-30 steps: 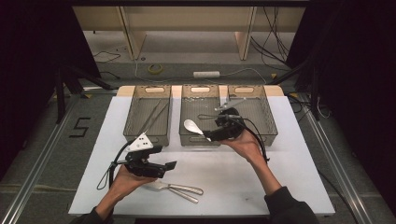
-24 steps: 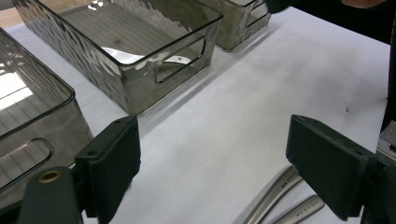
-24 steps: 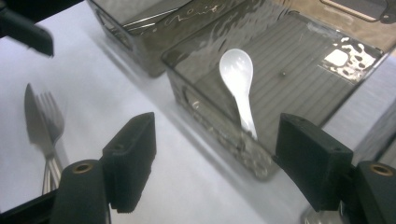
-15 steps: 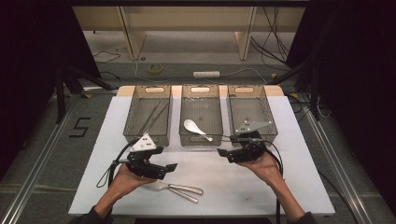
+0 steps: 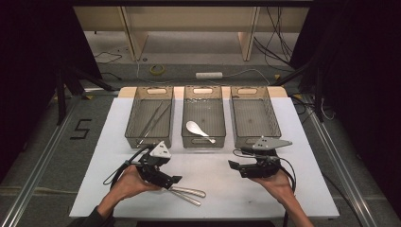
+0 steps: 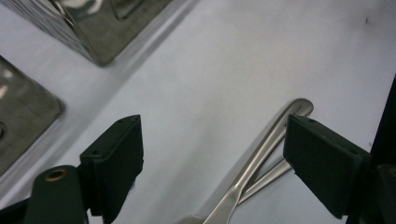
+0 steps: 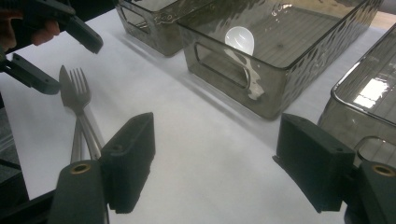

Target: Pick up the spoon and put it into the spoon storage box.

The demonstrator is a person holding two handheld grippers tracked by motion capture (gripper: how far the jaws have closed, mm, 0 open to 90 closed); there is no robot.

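Sorting cutlery into three clear bins at the far side of the white table point(image 5: 293, 189). Left bin point(image 5: 137, 127) holds what look like chopsticks, though they are thin and hard to tell. Middle bin point(image 5: 204, 137) holds a white spoon point(image 5: 196, 129). Right bin point(image 5: 272, 118) appears empty.

Left tool point(image 5: 172, 179): jaws wide apart, nothing gripped, low over the near left of the table. In the left gripper view the metal handles lie between the pads, nearer the right pad, not pressed.

Fork point(image 7: 83, 95) and knife point(image 7: 65, 93) lie side by side, touching and partly overlapping, on the table in front of the bins.

Right tool point(image 5: 232, 165): jaws wide, empty, held near the table in front of the right bin, pointed toward the cutlery.

Risks from here:
- Closing the left tool now could catch both handles at once, since they overlap; one would likely slip out on the lift.
- Flat smooth metal on a smooth table: pads may skid over the handle rather than get under it.
- Both tools point at the same pair; they could collide.
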